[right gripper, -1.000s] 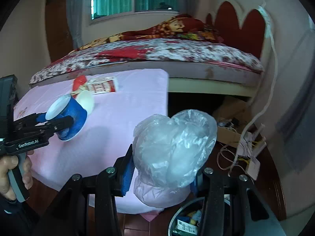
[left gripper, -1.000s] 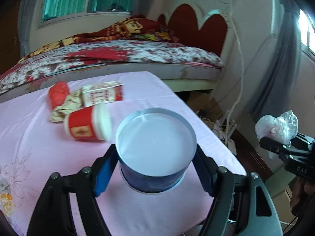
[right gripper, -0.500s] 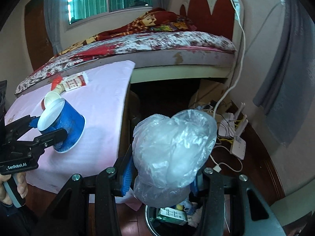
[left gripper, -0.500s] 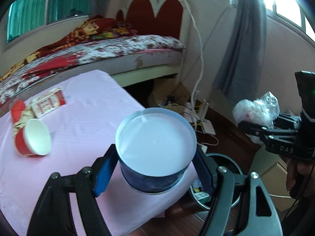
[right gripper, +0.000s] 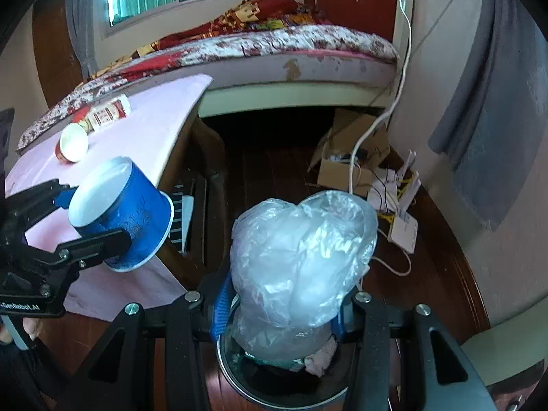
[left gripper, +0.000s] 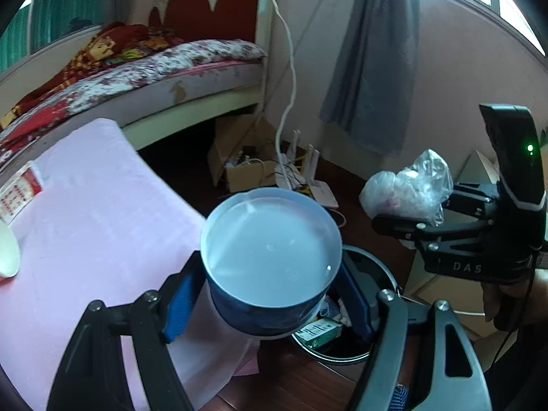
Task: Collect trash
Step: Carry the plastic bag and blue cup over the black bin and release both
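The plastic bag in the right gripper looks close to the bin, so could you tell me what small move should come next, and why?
Probably open the right gripper and let go. Its pads clamp the crumpled plastic bag, which hangs right above the open trash bin. The left gripper, gripping the blue paper cup, looks near the rim and could follow.

Blue cup (right gripper: 130, 215) with a white inside, clear crinkly plastic bag (right gripper: 301, 263), pink tablecloth (left gripper: 85, 233), red-and-white floral bedspread (right gripper: 274, 44), grey curtain (left gripper: 373, 58), red cup (right gripper: 72, 144).
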The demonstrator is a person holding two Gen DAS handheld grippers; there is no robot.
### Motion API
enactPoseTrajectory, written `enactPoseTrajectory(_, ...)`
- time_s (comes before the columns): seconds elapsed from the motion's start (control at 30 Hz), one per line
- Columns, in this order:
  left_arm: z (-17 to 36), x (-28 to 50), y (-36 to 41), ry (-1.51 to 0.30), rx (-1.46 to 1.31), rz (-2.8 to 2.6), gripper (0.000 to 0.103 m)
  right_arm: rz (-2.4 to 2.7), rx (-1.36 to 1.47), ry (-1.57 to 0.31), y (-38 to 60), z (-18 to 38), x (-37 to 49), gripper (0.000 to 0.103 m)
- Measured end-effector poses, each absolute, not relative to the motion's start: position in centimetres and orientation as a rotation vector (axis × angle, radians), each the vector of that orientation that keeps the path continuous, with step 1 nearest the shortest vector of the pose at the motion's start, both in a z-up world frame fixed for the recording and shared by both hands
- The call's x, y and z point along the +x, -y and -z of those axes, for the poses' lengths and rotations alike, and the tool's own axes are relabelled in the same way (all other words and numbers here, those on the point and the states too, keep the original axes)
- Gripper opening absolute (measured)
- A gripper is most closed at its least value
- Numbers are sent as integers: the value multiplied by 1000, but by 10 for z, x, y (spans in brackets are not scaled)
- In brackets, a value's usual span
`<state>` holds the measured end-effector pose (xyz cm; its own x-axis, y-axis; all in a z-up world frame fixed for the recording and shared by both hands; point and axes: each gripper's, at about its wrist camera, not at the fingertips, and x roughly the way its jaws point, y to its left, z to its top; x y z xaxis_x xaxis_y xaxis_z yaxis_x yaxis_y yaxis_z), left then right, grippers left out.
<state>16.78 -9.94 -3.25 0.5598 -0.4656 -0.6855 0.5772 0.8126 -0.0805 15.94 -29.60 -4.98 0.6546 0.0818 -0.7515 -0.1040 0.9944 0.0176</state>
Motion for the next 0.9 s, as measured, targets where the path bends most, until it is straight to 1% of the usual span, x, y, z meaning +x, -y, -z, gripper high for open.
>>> enactPoseTrajectory(0.23,32,157,125,-727,203,645,75,-70,-12,-904,326,74,147,48)
enactPoseTrajectory(0.4,45,143,152,-740,257,698,75,-38,12,-923,350,81,138,48)
enactPoseTrajectory(0.53,61,137,168,-775,282,723,75,-38,14,-951,359,90,134,48)
enactPoseTrajectory(0.73,81,134,180,-832,307,762,75,-57,-15,-1032,362,122,127,48)
enactPoseTrajectory(0.9,105,139,188,-932,298,787,75,-80,-30,-1093,365,145,124,48)
